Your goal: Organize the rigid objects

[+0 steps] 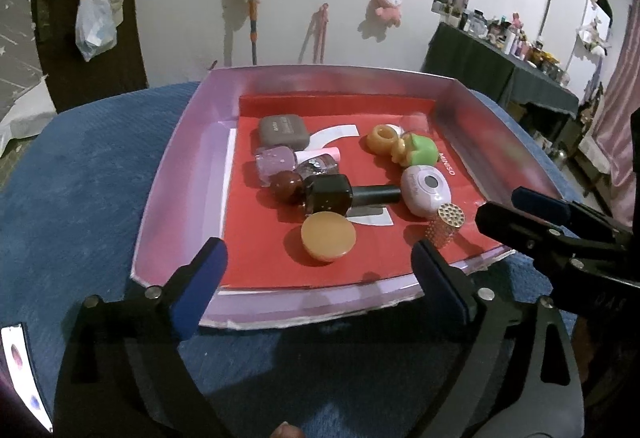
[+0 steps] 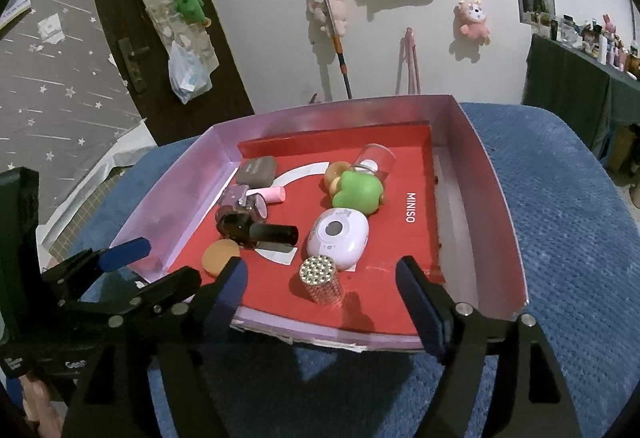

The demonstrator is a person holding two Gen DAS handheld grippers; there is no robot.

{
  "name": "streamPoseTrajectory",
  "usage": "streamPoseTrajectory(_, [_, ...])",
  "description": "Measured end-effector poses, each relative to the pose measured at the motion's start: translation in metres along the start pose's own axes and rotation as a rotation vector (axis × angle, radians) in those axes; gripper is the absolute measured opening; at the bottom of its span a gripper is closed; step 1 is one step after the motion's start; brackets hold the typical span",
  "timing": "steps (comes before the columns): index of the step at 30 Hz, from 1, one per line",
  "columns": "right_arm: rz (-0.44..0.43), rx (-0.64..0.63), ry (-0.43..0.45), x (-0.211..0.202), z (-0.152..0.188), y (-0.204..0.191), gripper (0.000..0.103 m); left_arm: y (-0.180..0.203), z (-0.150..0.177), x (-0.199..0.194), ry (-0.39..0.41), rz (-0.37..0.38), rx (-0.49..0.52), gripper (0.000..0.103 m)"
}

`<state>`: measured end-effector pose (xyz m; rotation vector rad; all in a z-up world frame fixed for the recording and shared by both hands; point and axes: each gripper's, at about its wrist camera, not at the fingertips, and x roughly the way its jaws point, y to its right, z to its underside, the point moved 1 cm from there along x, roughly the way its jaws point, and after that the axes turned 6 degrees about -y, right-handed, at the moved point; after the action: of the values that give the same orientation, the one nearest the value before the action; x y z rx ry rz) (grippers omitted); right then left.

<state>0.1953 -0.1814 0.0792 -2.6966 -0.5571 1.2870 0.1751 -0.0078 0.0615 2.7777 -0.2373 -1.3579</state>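
Red-lined tray on the blue cushion holds the bottles, orange lid and studded cap. Your left gripper and right gripper hang wide apart, empty.

the left hand-held gripper points downward at a slant, its blue-padded fingers spread wide with nothing between them. the right hand-held gripper sits just beside it on the right, tilted the same way, its jaws also parted and gripping nothing.
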Motion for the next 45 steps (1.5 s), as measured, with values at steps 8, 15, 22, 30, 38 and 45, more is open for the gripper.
streamPoseTrajectory(8, [0.003,0.006,0.018,-0.007,0.005,-0.002,0.084,-0.002,0.008,-0.008,0.016,-0.036,-0.006,0.095])
streamPoseTrajectory(15, [0.024,0.011,0.038,-0.011,0.012,-0.003,0.094,-0.005,0.015,-0.010,0.025,-0.072,-0.010,0.095])
streamPoseTrajectory(22, [0.071,-0.004,0.067,-0.015,0.019,-0.007,0.100,-0.012,0.022,-0.008,0.024,-0.097,-0.035,0.095])
streamPoseTrajectory(30, [0.106,0.003,0.085,-0.015,0.022,-0.008,0.102,-0.016,0.027,-0.005,0.025,-0.121,-0.044,0.095])
streamPoseTrajectory(38, [0.108,0.023,0.068,-0.010,0.026,-0.003,0.102,-0.014,0.027,-0.003,0.023,-0.130,-0.037,0.098])
streamPoseTrajectory(45, [0.105,0.023,0.058,-0.006,0.028,-0.003,0.102,-0.015,0.026,-0.002,0.012,-0.112,-0.051,0.099])
